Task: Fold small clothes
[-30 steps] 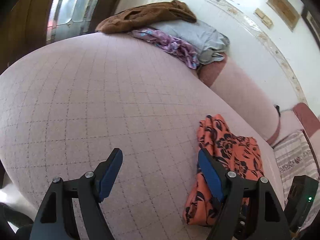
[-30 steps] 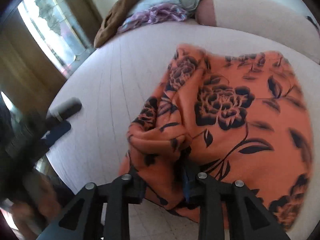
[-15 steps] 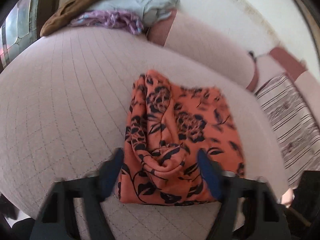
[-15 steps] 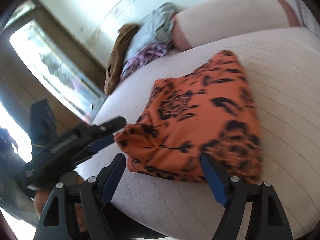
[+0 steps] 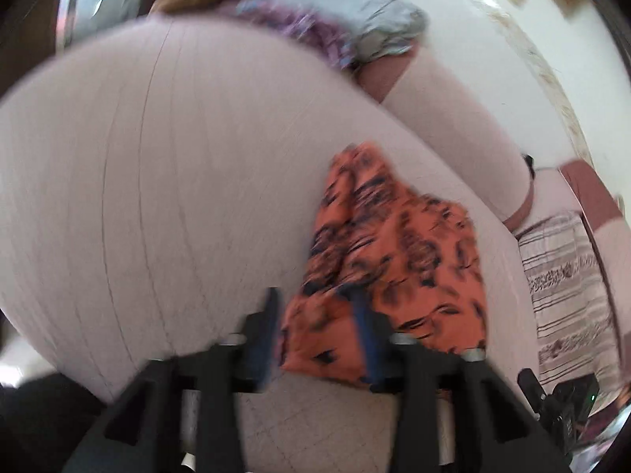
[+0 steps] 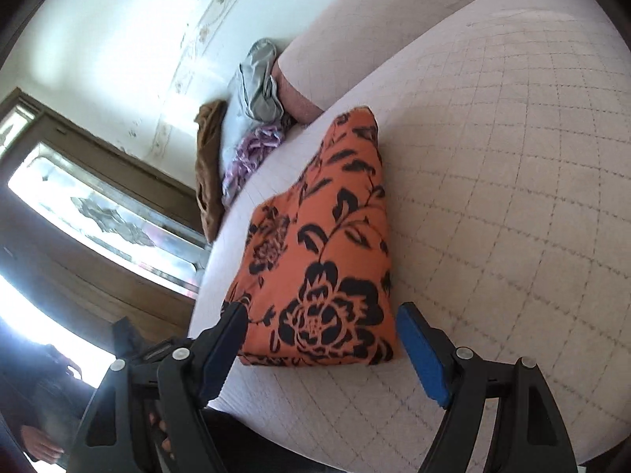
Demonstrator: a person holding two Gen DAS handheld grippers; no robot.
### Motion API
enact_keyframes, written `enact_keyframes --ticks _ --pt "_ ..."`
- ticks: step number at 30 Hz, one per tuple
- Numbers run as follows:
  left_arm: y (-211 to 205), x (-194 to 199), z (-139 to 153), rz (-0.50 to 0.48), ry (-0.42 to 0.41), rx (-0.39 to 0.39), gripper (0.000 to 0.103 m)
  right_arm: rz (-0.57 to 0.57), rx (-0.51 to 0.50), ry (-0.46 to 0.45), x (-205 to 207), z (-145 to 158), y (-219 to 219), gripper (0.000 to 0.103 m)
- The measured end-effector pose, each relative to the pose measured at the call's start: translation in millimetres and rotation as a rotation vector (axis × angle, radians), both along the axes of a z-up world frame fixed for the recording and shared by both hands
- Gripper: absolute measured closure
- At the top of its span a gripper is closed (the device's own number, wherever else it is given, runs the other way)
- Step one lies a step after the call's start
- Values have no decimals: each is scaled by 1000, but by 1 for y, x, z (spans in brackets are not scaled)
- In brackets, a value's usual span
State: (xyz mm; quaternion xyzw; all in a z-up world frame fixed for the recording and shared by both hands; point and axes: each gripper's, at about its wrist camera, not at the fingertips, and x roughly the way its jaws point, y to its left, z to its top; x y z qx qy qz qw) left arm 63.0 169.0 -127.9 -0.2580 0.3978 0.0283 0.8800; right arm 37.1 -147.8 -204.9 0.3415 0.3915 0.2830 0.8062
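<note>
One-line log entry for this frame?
left gripper: shut on orange floral garment | right gripper: open | garment: folded on bed

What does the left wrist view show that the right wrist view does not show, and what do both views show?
Only the left wrist view shows the left gripper, narrowed on the near edge of the orange cloth with black flowers, and a striped grey and white textile on the right. The picture is blurred.

Only the right wrist view shows the right gripper, open, its jaws on either side of the cloth's near edge, and a window with a brown wooden frame.

Both show the folded orange cloth on the pale quilted cushion and the pile of brown, grey and purple clothes behind.
</note>
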Motion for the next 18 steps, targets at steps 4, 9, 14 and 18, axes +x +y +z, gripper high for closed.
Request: enact_keyframes --ticks 4,9,14,18 --pt "-39 31 26 -120 -54 150 36 6 3 5 15 3 -2 20" --pt "-55 101 -8 -172 124 193 56 38 31 57 57 0 1 20" --pt "-34 104 -39 -107 169 77 75 61 87 137 104 -7 1 20" --pt "-39 103 -39 -114 156 114 74 104 80 221 145 -23 22 20"
